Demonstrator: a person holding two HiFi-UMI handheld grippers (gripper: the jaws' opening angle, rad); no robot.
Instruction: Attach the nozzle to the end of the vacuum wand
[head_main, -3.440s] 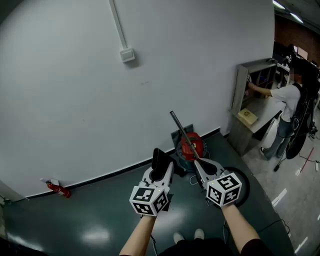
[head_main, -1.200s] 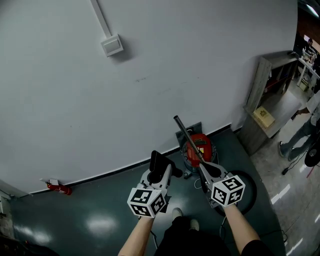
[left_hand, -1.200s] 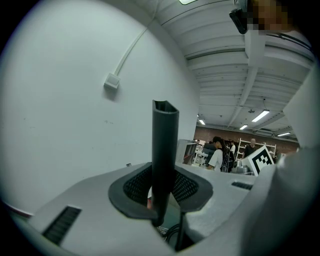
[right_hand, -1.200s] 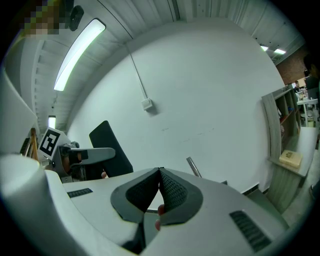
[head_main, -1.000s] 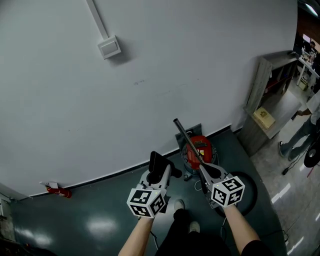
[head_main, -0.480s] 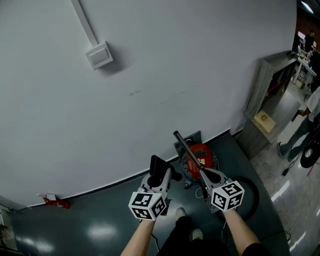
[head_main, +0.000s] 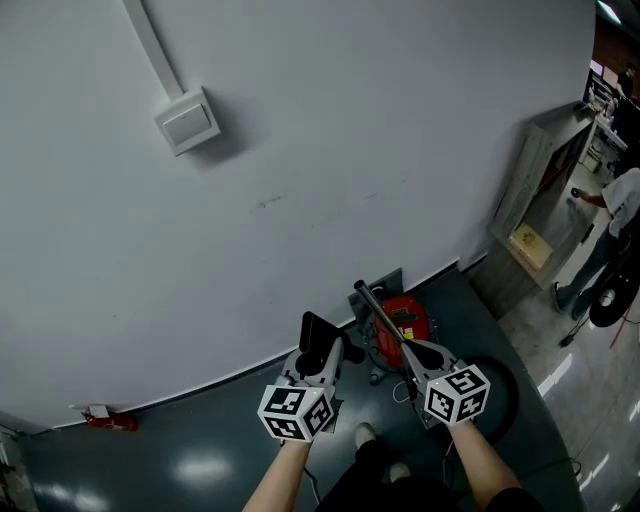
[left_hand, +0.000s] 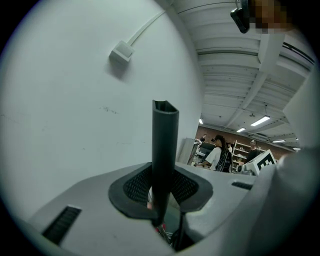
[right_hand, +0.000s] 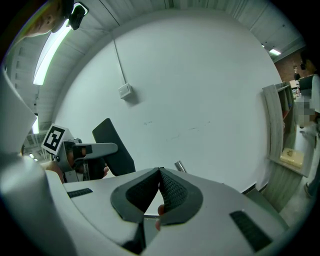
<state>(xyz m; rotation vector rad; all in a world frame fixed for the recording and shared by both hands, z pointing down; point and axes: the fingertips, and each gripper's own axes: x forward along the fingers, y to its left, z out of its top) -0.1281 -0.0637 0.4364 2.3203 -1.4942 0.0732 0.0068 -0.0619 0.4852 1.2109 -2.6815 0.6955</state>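
In the head view my left gripper (head_main: 322, 352) is shut on a flat black nozzle (head_main: 318, 334) that stands upright out of its jaws. The left gripper view shows the same dark nozzle (left_hand: 164, 145) pinched between the pads (left_hand: 137, 186), open end up. To the right, my right gripper (head_main: 412, 351) is shut on the thin metal vacuum wand (head_main: 376, 312), which slants up and left over the red vacuum. In the right gripper view the jaws (right_hand: 159, 173) meet at their tips and the wand's end (right_hand: 179, 166) pokes out behind them. Nozzle and wand are apart.
A red canister vacuum (head_main: 402, 322) stands against the white wall, with a black hose coil (head_main: 496, 386) on the dark floor to its right. There is a wall box (head_main: 187, 120) upper left, a fire extinguisher (head_main: 99, 420) far left, and a grey shelf unit (head_main: 528, 205) with a person (head_main: 612, 215) at right.
Both grippers have moved together toward the wall and vacuum, each keeping its grip. The wall box has slid up and left in the head view.
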